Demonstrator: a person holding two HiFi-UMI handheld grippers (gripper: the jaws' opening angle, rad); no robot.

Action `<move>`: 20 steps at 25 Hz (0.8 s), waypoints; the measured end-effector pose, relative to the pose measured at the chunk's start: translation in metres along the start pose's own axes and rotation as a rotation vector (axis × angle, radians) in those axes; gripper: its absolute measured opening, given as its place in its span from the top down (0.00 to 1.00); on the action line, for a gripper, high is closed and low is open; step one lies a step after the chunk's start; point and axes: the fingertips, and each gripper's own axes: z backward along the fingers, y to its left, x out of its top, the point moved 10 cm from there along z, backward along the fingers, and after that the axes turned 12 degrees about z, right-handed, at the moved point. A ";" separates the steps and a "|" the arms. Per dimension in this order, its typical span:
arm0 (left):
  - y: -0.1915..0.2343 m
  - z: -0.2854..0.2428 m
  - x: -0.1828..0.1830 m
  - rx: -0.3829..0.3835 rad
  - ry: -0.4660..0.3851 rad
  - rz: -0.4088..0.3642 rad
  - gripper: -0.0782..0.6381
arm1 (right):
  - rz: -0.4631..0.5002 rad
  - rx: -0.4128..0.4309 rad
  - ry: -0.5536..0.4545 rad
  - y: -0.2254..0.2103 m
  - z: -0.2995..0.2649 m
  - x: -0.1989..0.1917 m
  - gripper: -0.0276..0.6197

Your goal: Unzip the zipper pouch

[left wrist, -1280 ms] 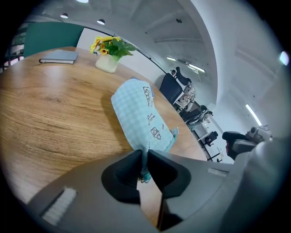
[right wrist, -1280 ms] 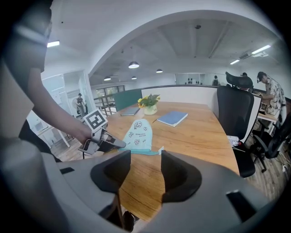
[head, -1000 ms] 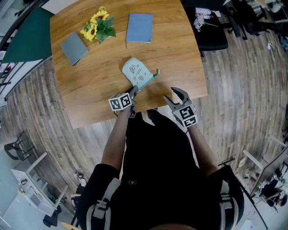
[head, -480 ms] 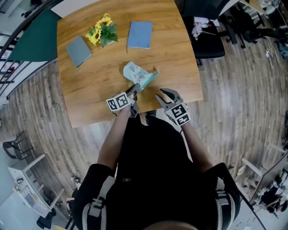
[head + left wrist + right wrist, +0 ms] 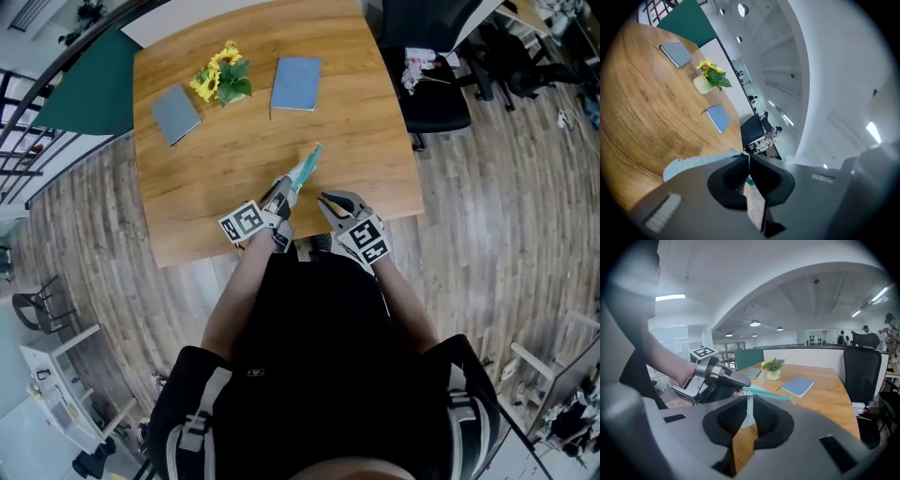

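The light teal zipper pouch (image 5: 306,170) is held up off the wooden table (image 5: 216,178), seen edge-on in the head view. My left gripper (image 5: 284,187) is shut on its near end; in the left gripper view the pouch (image 5: 691,161) runs out past the closed jaws of that gripper (image 5: 749,157) and a small label hangs between them. My right gripper (image 5: 324,199) is just right of the left one. In the right gripper view my right gripper (image 5: 750,401) has just been closing, and its pads pinch a pale tab (image 5: 749,414) of the pouch (image 5: 771,393) beside the left gripper (image 5: 717,380).
At the table's far side lie a grey notebook (image 5: 176,114), a small pot of sunflowers (image 5: 222,80) and a blue notebook (image 5: 295,84). A black office chair (image 5: 427,66) stands off the table's right corner. The table's near edge is right at my body.
The left gripper has lifted the pouch off the table and turned it edge-on. The right gripper has moved left up to the pouch and its jaws have closed.
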 end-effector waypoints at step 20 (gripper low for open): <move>-0.071 0.031 -0.004 -0.136 -0.144 -0.008 0.88 | 0.191 0.013 -0.181 0.013 -0.019 0.056 0.83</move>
